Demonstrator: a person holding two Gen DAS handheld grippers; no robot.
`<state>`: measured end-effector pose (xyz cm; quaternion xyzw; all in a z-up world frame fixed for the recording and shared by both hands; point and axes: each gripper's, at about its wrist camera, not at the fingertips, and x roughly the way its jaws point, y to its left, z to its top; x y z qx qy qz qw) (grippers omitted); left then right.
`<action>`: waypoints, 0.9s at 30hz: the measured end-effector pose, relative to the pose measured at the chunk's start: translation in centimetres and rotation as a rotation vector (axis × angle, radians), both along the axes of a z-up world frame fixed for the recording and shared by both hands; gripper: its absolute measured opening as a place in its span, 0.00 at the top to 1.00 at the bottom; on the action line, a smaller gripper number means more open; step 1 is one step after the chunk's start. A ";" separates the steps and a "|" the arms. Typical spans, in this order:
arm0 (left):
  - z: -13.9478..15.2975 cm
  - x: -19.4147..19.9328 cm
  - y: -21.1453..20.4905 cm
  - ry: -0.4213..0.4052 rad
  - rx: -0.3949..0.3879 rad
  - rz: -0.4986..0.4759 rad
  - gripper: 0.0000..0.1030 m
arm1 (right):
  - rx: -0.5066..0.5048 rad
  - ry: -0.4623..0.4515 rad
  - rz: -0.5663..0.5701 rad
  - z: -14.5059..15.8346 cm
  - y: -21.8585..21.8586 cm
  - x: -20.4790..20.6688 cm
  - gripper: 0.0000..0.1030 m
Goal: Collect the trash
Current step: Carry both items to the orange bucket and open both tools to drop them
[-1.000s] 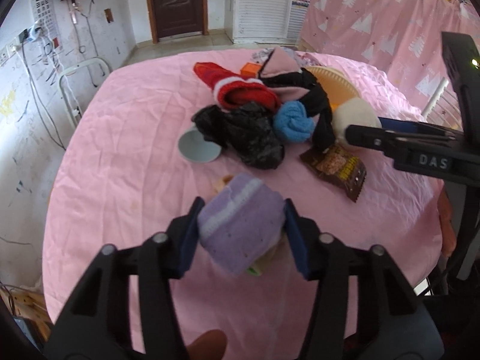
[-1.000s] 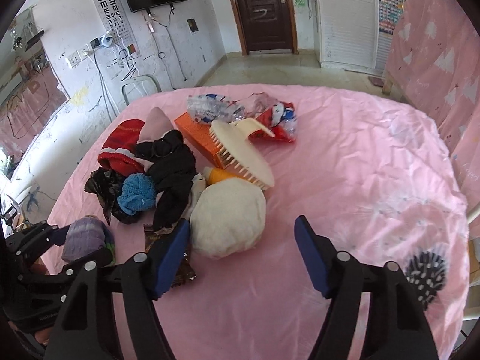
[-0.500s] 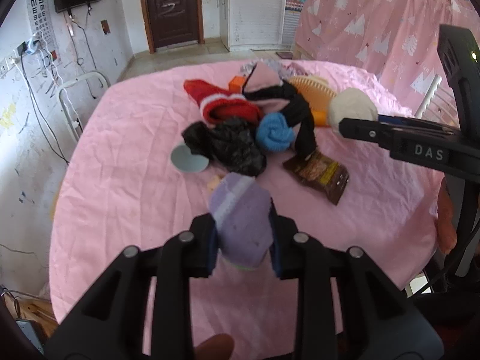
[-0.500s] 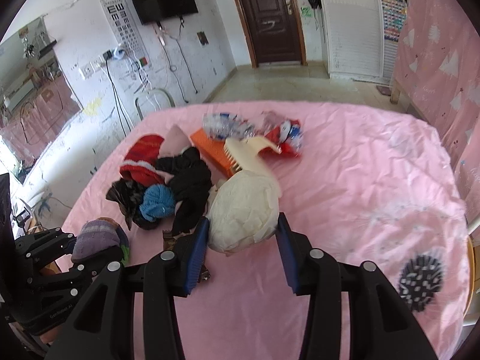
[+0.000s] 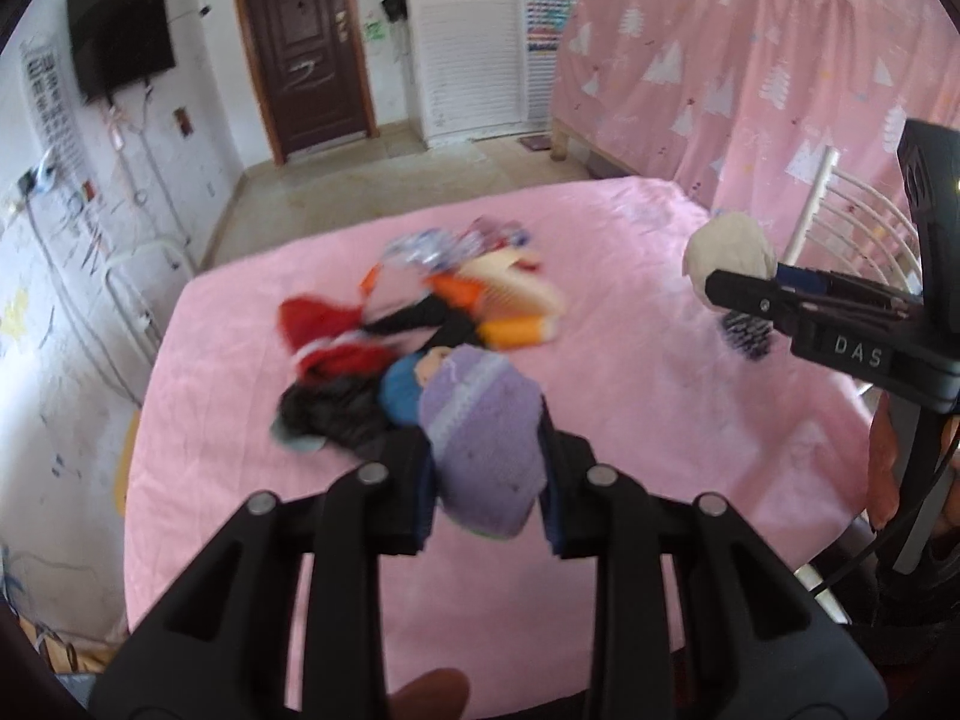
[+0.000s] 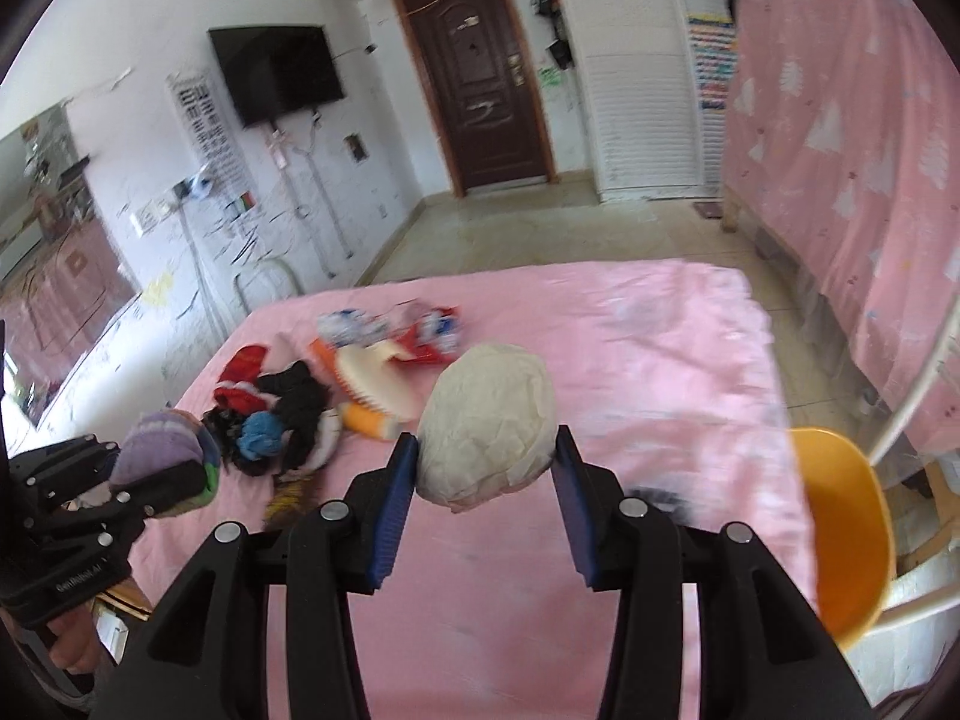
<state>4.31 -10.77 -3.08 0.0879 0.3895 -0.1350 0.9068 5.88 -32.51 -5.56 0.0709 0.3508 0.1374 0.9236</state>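
Paper ball (image 6: 486,423), cream and crumpled, up off the pink table (image 6: 672,372), pinched across its middle by right fingers (image 6: 401,507), likely light and crushable, best gripped gently; sock roll (image 5: 483,444), soft, squeezed in left fingers (image 5: 420,495).

Lived-in home room: wall-mounted TV (image 6: 277,73), brown door (image 6: 477,81) (eye chart (image 6: 210,132) too)

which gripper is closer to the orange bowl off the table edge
Right. The right gripper, shut on the white wad, is beside the orange bowl; the left gripper, holding the purple sock, is across the table.
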 end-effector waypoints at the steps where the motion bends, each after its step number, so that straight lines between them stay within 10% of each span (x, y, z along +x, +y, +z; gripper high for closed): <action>1: 0.4 0.1 -1.1 -0.004 0.001 -0.018 0.75 | 0.000 -0.006 -0.020 0.1 -1.3 -0.4 0.66; 27: 1.4 4.9 -24.3 0.018 -0.076 -0.325 0.75 | 0.013 0.077 -0.278 -6.0 -20.6 -1.4 0.66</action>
